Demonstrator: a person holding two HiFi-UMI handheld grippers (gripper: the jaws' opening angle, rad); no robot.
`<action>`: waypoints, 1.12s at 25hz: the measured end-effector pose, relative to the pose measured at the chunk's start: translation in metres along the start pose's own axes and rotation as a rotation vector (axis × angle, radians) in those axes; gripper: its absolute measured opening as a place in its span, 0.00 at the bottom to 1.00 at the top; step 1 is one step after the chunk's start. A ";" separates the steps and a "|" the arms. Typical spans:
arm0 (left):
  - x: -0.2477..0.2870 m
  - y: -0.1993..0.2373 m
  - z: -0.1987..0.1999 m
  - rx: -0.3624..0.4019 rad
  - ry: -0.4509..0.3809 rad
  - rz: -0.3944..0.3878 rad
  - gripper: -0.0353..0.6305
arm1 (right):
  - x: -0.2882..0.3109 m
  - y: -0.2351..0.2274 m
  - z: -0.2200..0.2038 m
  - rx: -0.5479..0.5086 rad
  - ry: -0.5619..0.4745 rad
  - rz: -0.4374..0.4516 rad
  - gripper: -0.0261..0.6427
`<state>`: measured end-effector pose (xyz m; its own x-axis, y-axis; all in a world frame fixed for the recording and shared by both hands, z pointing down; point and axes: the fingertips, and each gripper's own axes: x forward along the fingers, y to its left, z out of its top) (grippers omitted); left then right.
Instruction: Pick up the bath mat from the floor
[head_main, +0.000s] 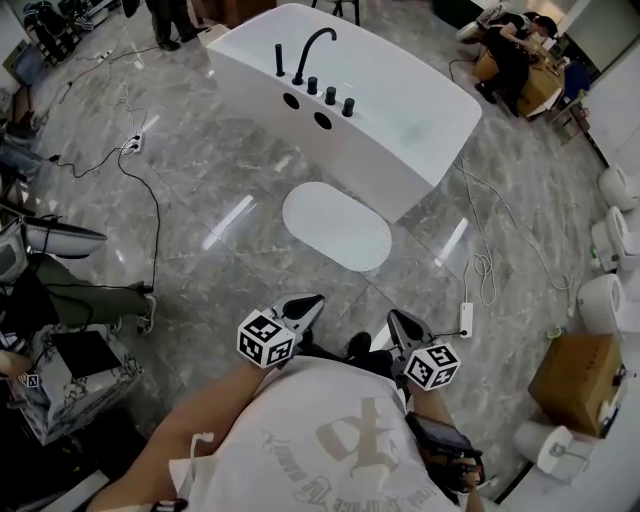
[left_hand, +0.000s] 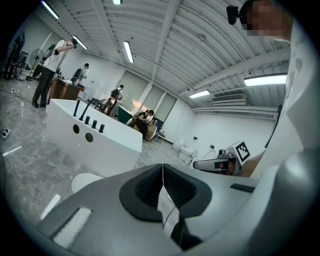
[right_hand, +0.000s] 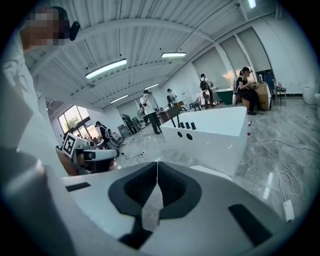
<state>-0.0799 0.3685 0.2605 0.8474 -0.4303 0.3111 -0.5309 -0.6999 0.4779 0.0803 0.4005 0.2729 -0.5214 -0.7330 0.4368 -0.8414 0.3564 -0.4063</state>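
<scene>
1. head view: bath mat (head_main: 336, 226), white oval, lies flat on the grey marble floor (head_main: 200, 190). its far edge sits just beside the near wall of the bathtub (head_main: 400, 120); cannot tell if they touch. left gripper (head_main: 314, 299) and right gripper (head_main: 396, 317) are held close to the body, well apart from the mat's near edge, both pointing toward it.
2. left gripper view: jaws pressed together at the tips, nothing between them. a sliver of the mat (left_hand: 84, 182) shows low at left, past the jaw body, below the tub wall (left_hand: 100, 145).
3. right gripper view: jaws likewise closed tip to tip and empty. only the mat's rim (right_hand: 212, 173) shows above the jaw body.
4. handling (judgement): the mat looks thin, light and limp, and probably a soft pile, though its texture is too small to confirm. on polished stone it may slide instead of lifting. both grippers must open first. pinch the free near edge, one gripper toward each end, as it will sag in the middle.
</scene>
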 end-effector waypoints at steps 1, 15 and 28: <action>-0.002 0.001 -0.001 -0.003 0.001 0.002 0.06 | 0.001 0.000 -0.001 0.005 0.003 -0.006 0.05; -0.035 0.032 0.010 -0.021 -0.058 0.058 0.06 | 0.030 0.021 0.011 -0.006 -0.008 0.010 0.05; -0.061 0.072 0.007 -0.091 -0.105 0.165 0.06 | 0.072 0.031 0.014 -0.035 0.076 0.088 0.05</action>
<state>-0.1693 0.3400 0.2698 0.7427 -0.5955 0.3063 -0.6576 -0.5623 0.5014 0.0183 0.3506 0.2804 -0.6017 -0.6527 0.4604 -0.7956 0.4383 -0.4183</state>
